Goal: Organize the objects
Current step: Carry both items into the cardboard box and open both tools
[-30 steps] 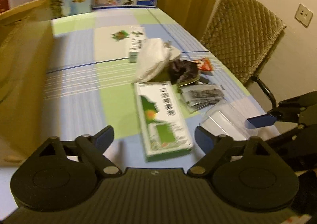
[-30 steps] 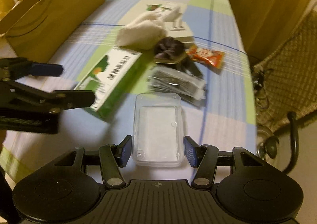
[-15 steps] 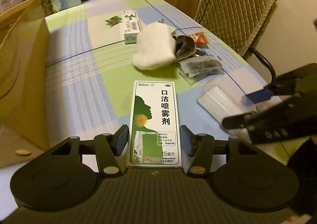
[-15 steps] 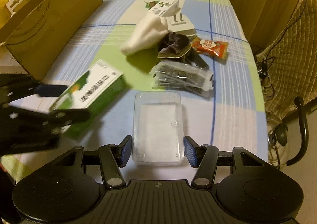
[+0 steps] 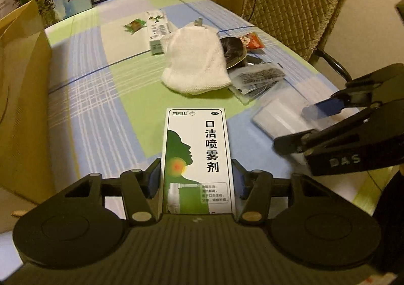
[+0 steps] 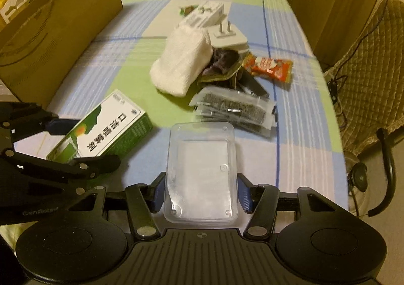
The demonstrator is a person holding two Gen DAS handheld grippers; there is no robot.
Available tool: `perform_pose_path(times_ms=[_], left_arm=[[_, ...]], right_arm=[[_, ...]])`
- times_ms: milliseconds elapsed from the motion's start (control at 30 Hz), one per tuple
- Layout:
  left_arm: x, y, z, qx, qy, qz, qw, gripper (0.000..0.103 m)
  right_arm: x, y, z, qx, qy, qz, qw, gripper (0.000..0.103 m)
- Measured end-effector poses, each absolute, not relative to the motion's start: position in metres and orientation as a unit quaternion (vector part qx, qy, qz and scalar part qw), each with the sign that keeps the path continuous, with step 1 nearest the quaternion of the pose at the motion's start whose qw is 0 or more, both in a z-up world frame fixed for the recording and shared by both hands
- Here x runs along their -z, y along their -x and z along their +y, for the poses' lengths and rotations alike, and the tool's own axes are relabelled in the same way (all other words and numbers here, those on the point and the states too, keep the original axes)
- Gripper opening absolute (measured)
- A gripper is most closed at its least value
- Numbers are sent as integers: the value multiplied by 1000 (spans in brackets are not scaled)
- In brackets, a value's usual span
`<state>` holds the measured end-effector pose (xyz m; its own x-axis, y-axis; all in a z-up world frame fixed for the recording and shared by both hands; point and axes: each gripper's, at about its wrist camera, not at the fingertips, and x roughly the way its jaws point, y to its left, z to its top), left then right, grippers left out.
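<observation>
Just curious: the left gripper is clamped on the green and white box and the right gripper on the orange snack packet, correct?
Not quite. The right gripper is on the clear plastic container, as the right wrist view shows; the orange snack packet lies untouched. The left gripper does clamp the green and white box.

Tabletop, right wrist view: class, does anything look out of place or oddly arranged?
Yes. Mid-table, a white cloth pouch leans on a white plug adapter lying prongs-up, with a dark crumpled item, clear packets and a red snack sachet jumbled against them, overlapping instead of sorted.
</observation>
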<state>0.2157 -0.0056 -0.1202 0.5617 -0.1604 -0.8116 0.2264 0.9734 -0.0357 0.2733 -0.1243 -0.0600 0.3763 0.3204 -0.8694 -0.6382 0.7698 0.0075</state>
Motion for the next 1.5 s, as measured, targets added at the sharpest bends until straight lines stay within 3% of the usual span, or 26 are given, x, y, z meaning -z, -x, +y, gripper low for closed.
perform_pose_path(times_ms=[233,433,767,1000,1400,1433,1500], left_arm=[[94,-200,-4,101,-34,438,893,51],[37,-183,15,79,-32,396,914,51],[-53,-159,141,-39,-62,350,934,51],[-37,-175,216,-73,-42,372,924,51],[-7,-189,256,-72,-21,379,922,51],[-5,-191,259,-73,-17,380,922,51],[-4,-192,263,-81,-12,374,924,52]], right_arm=[[19,-256,-134,-290,145,441,837,53],[-42,-241,-114,-317,132,388,855,53],[-94,-233,2,-431,81,354,826,53],[-72,-247,83,-458,57,386,799,53],[-42,-263,134,-448,58,407,794,53],[-42,-264,135,-449,52,406,794,55],[-42,-269,133,-449,31,403,797,73]])
